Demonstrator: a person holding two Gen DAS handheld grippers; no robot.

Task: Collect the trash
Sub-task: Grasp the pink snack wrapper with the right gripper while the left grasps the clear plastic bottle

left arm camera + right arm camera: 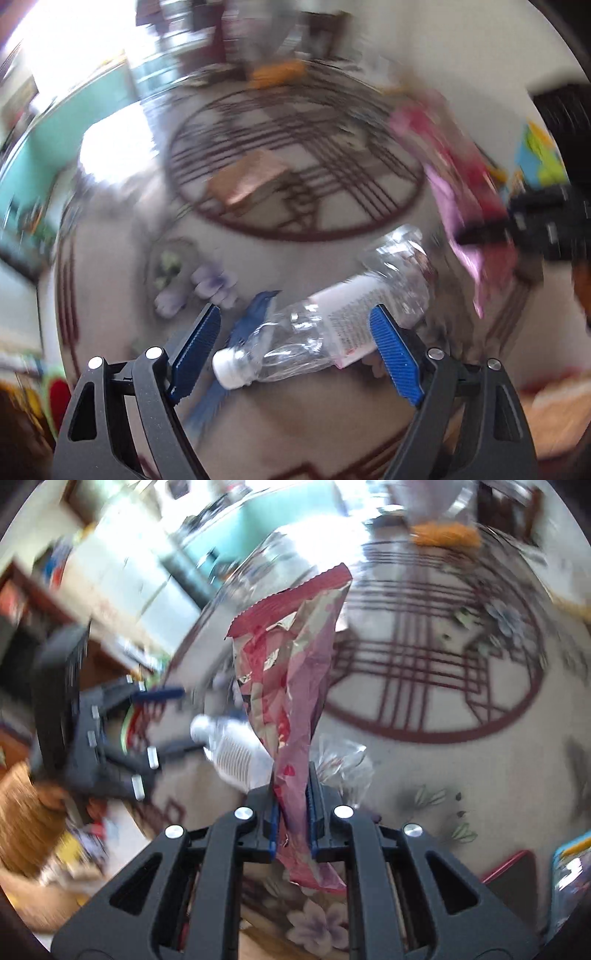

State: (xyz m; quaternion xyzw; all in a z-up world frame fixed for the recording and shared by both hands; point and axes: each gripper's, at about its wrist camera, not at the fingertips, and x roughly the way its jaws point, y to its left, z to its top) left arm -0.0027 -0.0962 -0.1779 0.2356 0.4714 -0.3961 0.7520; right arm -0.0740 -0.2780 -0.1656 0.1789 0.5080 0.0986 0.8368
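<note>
While the crumpled pink wrapper (295,686) is pinched flat between the closed blue pads of your right claw (291,812) and stands up from them above the carpet (461,775), the clear plastic bottle (325,328) lies between the wide-apart fingers of your left claw (295,350), white cap towards the left pad, labelled body running up past the right one. You appear to be midway through the collecting: one piece of trash is in hand and the bottle is, by the look of it, the next. The left pads stand clear of the bottle on the cap side; on the label side the right pad overlaps it in the picture, and whether it touches cannot be told. The next move calls for lining the pads up squarely on the bottle's body and closing them without letting the round, thin plastic slip out. No bin or bag for the trash can be made out. Both views are smeared by motion, so the room's edges, the brown flat thing (247,181) on the carpet's round pattern and the orange shape (443,535) beyond are hard to name. A bit of clear film (343,764) behind the wrapper is half hidden.
</note>
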